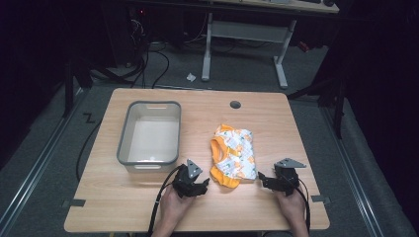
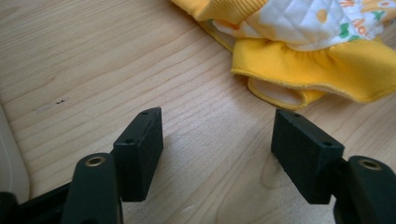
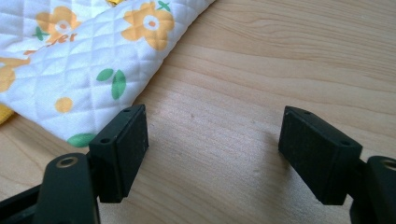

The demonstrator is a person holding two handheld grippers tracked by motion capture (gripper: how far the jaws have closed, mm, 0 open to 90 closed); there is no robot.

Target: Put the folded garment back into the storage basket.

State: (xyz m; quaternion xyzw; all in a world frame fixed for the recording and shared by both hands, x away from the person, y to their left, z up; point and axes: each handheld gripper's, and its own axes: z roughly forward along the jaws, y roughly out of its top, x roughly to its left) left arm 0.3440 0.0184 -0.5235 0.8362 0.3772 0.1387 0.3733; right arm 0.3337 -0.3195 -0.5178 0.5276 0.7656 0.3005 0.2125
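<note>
Nearest the person's edge of the light wooden table (image 1: 123, 207), two hands hold the black two-jaw grippers low over the board. On the left gripper (image 2: 217, 140) the jaws stand well apart with bare wood between them, and the right gripper (image 3: 212, 149) is likewise wide open and holds nothing. Between and just beyond them lies the small quilted white garment with orange flowers and a yellow ruffled hem (image 1: 233, 155), crumpled, its hem toward the left gripper and its white corner just beside the right one. This looks like the approach before a grasp; next, each gripper likely needs to ease forward onto an edge and close. Farther left stands a grey rectangular plastic bin (image 1: 123, 148), probably where the garment goes.
</note>
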